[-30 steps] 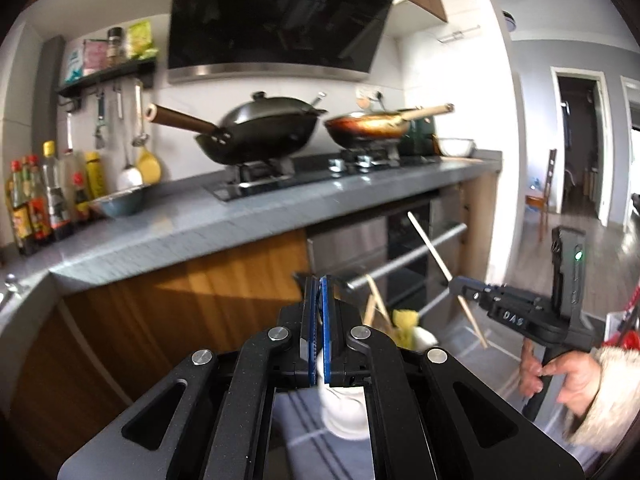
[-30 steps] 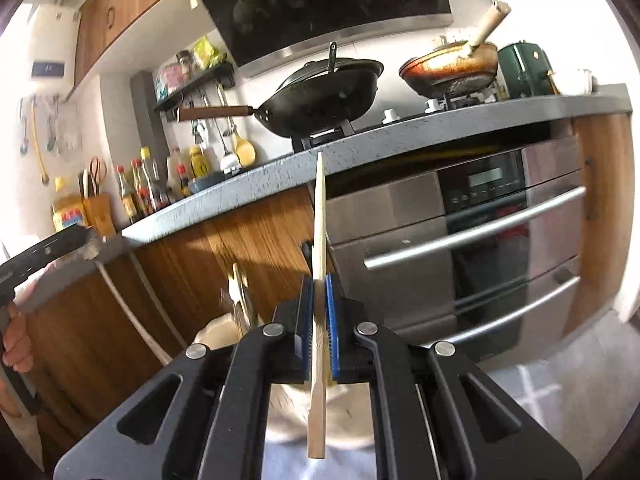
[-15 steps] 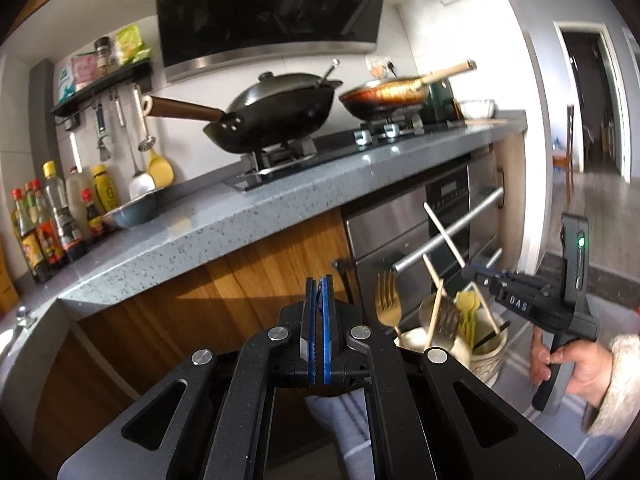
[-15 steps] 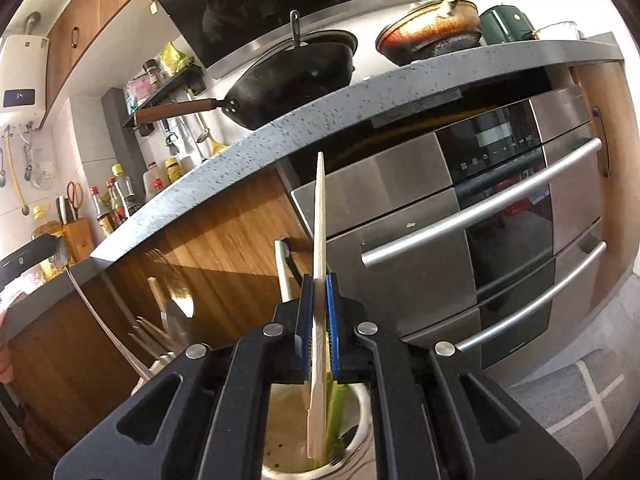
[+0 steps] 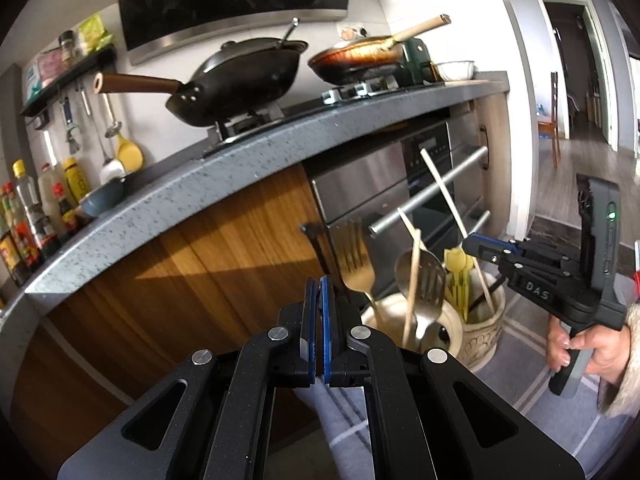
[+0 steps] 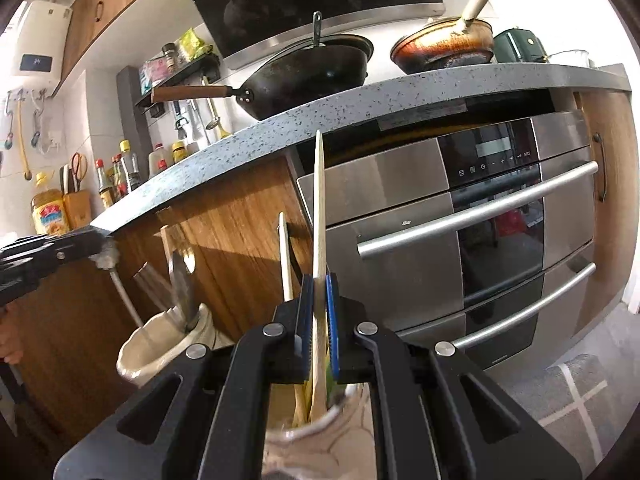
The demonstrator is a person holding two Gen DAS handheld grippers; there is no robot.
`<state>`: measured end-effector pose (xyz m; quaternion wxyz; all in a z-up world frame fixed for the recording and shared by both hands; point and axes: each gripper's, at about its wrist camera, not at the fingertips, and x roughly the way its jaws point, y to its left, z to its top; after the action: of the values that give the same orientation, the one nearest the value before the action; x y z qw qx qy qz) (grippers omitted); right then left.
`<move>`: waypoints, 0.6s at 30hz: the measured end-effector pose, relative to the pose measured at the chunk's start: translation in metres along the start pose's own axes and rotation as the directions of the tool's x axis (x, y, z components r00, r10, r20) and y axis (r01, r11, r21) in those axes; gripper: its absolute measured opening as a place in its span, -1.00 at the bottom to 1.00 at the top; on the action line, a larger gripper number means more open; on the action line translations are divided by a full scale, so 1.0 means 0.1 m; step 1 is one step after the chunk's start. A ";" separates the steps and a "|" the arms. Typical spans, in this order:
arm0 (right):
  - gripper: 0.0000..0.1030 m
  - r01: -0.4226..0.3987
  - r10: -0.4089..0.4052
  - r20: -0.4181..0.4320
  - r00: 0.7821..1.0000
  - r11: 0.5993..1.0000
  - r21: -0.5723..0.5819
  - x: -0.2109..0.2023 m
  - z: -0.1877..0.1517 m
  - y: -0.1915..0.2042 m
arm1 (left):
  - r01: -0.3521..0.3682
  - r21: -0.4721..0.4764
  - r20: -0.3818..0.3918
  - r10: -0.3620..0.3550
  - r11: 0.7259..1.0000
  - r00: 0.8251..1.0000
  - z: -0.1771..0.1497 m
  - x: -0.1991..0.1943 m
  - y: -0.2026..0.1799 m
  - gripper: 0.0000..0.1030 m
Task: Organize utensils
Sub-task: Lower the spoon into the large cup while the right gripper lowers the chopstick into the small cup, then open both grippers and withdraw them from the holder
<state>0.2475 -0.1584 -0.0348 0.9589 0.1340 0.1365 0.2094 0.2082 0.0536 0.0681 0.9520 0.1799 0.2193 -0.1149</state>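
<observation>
My right gripper (image 6: 319, 300) is shut on a long flat wooden stick (image 6: 319, 200) held upright. The stick's lower end is inside a cream patterned holder (image 6: 320, 448) with yellow-green utensils and a second wooden stick (image 6: 286, 256). The left wrist view shows that gripper (image 5: 470, 244) and stick (image 5: 442, 192) over the same holder (image 5: 482, 320). My left gripper (image 5: 318, 300) is shut. In the right wrist view a thin pale handle (image 6: 122, 292) hangs from its tips (image 6: 102, 248) beside another cream holder (image 6: 160, 344). That holder (image 5: 384, 312) contains a gold fork (image 5: 358, 260), a spoon and a slotted turner.
Both holders stand on a grey striped mat (image 5: 520, 344) on the floor, in front of wooden cabinets (image 5: 224, 248) and a steel oven (image 6: 460, 240). The grey counter edge (image 5: 240, 168) overhangs above, with two pans on the hob. A person's hand (image 5: 576, 344) grips the right tool.
Both grippers have sunk toward the floor and the holders have come into close view. The wooden stick's lower end has gone down into the patterned holder.
</observation>
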 end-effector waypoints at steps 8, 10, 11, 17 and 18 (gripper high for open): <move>-0.88 -0.026 0.022 -0.094 0.995 0.998 -0.049 -0.03 -0.14 0.08 | 0.035 0.008 -0.046 -0.034 0.999 0.998 -0.07 0.12 -0.11 -0.94; -0.87 -0.036 0.031 -0.102 0.994 0.998 -0.050 -0.04 -0.15 0.09 | 0.035 0.002 -0.055 -0.035 0.999 0.998 -0.08 0.15 -0.12 -0.93; -0.87 -0.041 0.036 -0.106 0.994 0.998 -0.048 -0.04 -0.15 0.09 | 0.034 -0.002 -0.058 -0.034 0.999 0.998 -0.09 0.16 -0.12 -0.93; -0.45 -0.047 0.042 -0.105 0.994 0.998 -0.045 -0.09 -0.12 0.11 | 0.027 -0.035 -0.046 -0.028 0.999 0.999 -0.10 0.13 -0.09 -0.18; -0.45 -0.041 0.036 -0.103 0.994 0.998 -0.049 -0.13 -0.11 0.13 | 0.030 -0.046 -0.047 -0.032 0.998 0.998 -0.09 0.11 -0.07 -0.18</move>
<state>0.2281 -0.1508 -0.0384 0.9496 0.1011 0.1774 0.2378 0.2120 0.0491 0.0534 0.9484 0.1576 0.2473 -0.1204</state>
